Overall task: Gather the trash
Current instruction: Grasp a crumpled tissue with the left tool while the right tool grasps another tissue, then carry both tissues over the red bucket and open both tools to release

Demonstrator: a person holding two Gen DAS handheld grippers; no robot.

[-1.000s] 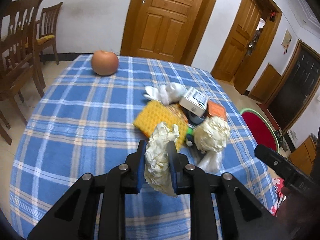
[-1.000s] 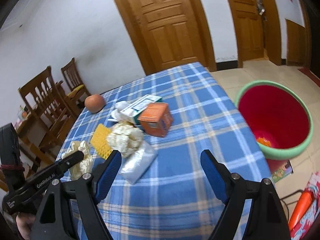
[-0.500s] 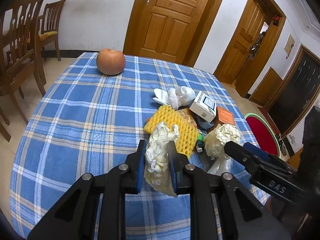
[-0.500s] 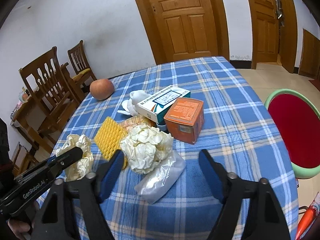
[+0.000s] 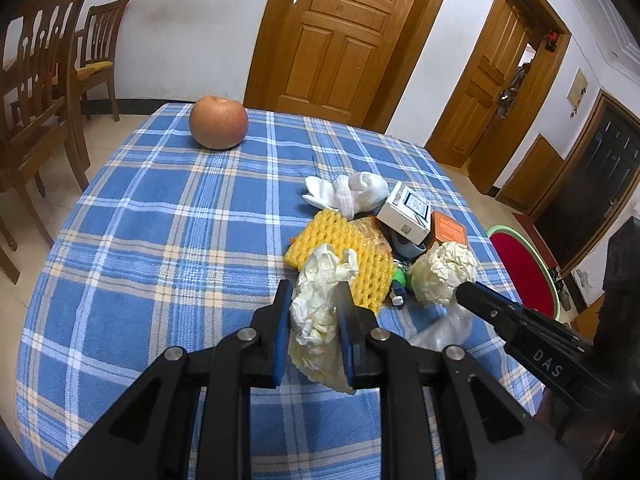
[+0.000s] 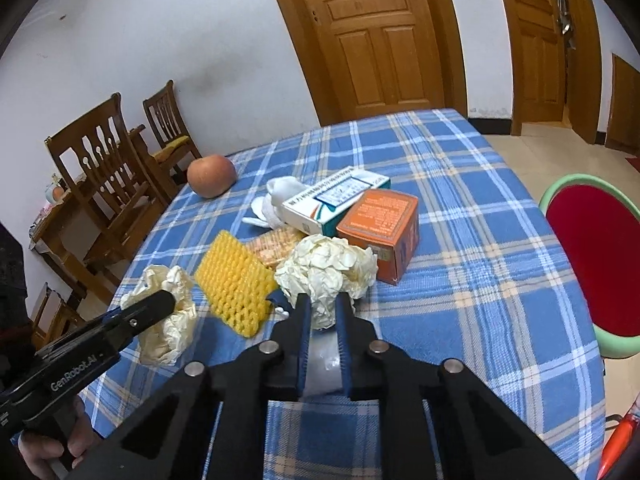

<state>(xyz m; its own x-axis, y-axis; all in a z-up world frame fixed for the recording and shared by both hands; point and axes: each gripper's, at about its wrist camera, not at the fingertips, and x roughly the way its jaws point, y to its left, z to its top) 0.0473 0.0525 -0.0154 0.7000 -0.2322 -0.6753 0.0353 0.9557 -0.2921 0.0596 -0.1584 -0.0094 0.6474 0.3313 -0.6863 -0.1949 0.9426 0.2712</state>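
My left gripper (image 5: pixel 314 300) is shut on a crumpled cream paper wad (image 5: pixel 320 304) and holds it just over the blue plaid table (image 5: pixel 160 220); the wad also shows in the right wrist view (image 6: pixel 168 316). My right gripper (image 6: pixel 323 308) is shut on a second crumpled paper ball (image 6: pixel 326 270), with a clear plastic wrapper (image 6: pixel 324 364) under its jaws. That ball also shows in the left wrist view (image 5: pixel 442 272). A red bin with a green rim (image 6: pixel 596 256) stands on the floor to the right.
A yellow foam net (image 6: pixel 234 284), an orange box (image 6: pixel 380 220), a white and green box (image 6: pixel 336 200), white socks (image 6: pixel 280 196) and an apple (image 6: pixel 211 176) lie on the table. Wooden chairs (image 6: pixel 108 168) stand at the left.
My right gripper moved in from the table's right side to the paper ball and closed on it. My left gripper kept hold of its wad and moved slightly forward.
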